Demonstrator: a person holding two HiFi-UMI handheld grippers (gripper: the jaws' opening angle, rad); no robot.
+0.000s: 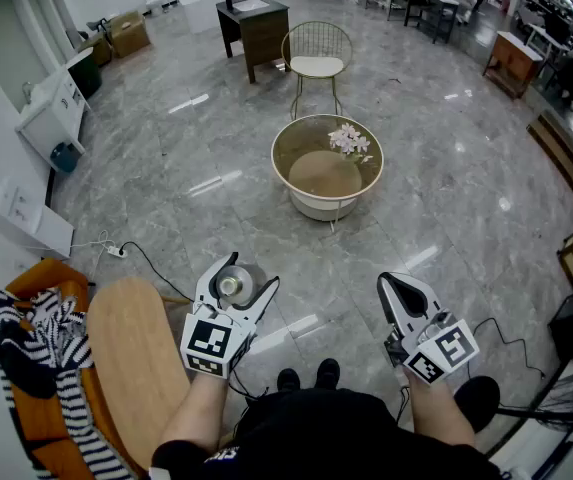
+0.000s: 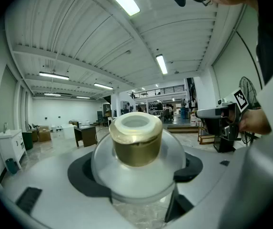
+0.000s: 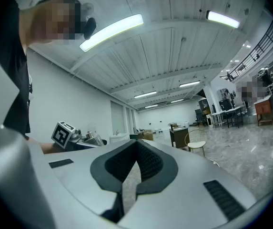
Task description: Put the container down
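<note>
Left gripper (image 1: 240,280) wide, clamping container (image 2: 135,142); right gripper (image 1: 393,286) closed, empty.

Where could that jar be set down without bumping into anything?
The round table is bare left of its flowers. The wooden oval top beside the left hand-held gripper is bare too. The orange chair next to it is crowded with striped cloth.
</note>
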